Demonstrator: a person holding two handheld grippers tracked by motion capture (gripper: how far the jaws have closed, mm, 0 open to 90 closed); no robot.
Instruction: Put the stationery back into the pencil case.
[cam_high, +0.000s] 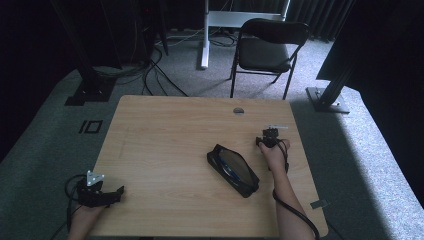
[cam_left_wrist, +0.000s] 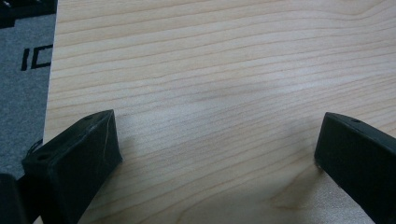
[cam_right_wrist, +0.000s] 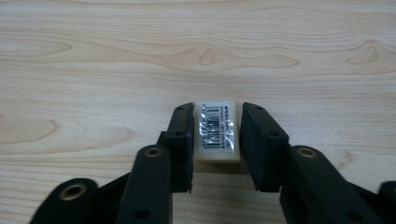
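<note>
A small white eraser (cam_right_wrist: 216, 135) with a barcode label lies on the wooden table (cam_high: 165, 135) between the two black jaws of my right gripper (cam_right_wrist: 217, 116), whose pads sit against its two long sides. In the high view my right gripper (cam_high: 270, 137) is at the table's right side, just beyond a black pencil case (cam_high: 233, 170) that lies open at a slant with something blue inside. My left gripper (cam_high: 116, 193) rests at the near left corner. Its jaws stand wide apart over bare wood (cam_left_wrist: 219, 135) with nothing between them.
A small grey round insert (cam_high: 238, 110) sits near the table's far edge. A black folding chair (cam_high: 267, 50) stands behind the table on grey carpet, with dark frame posts and cables at both sides. A cable trails from each gripper along the forearm.
</note>
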